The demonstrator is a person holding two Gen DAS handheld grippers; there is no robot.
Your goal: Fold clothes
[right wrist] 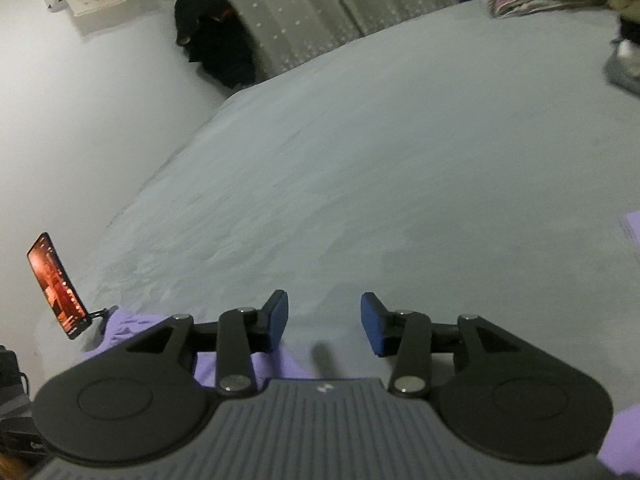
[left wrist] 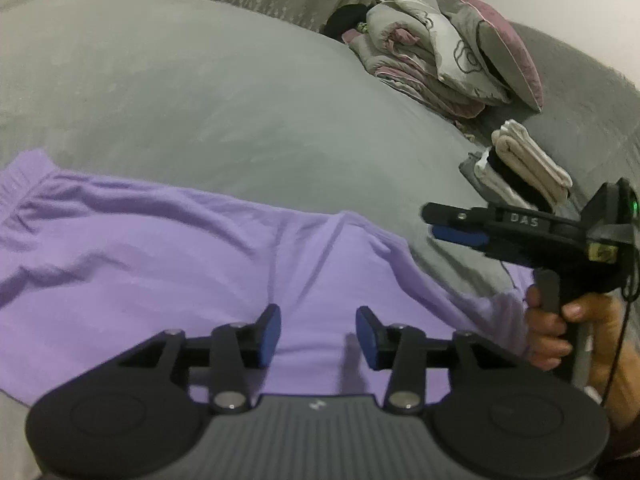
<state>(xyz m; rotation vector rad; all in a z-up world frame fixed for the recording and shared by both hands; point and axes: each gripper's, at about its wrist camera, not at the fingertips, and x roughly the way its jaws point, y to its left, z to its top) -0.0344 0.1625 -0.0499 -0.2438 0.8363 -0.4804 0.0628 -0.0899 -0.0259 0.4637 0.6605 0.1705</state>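
A purple garment (left wrist: 168,256) lies spread and slightly wrinkled across the grey bed (left wrist: 200,92). My left gripper (left wrist: 318,322) hovers open over the garment's near part, with nothing between its blue pads. A hand holds my right gripper (left wrist: 430,222) off the garment's right edge, above bare sheet. In the right wrist view the right gripper (right wrist: 324,320) is open and holds nothing. It faces the grey bed (right wrist: 360,160), and bits of the purple garment (right wrist: 132,330) show under and beside its body.
Folded bedding and a pillow (left wrist: 452,52) are piled at the bed's far right. A small stack of folded white and black clothes (left wrist: 524,168) sits nearer. A phone on a stand (right wrist: 56,284) stands at the bed's left edge. A dark garment (right wrist: 216,32) hangs by the curtain.
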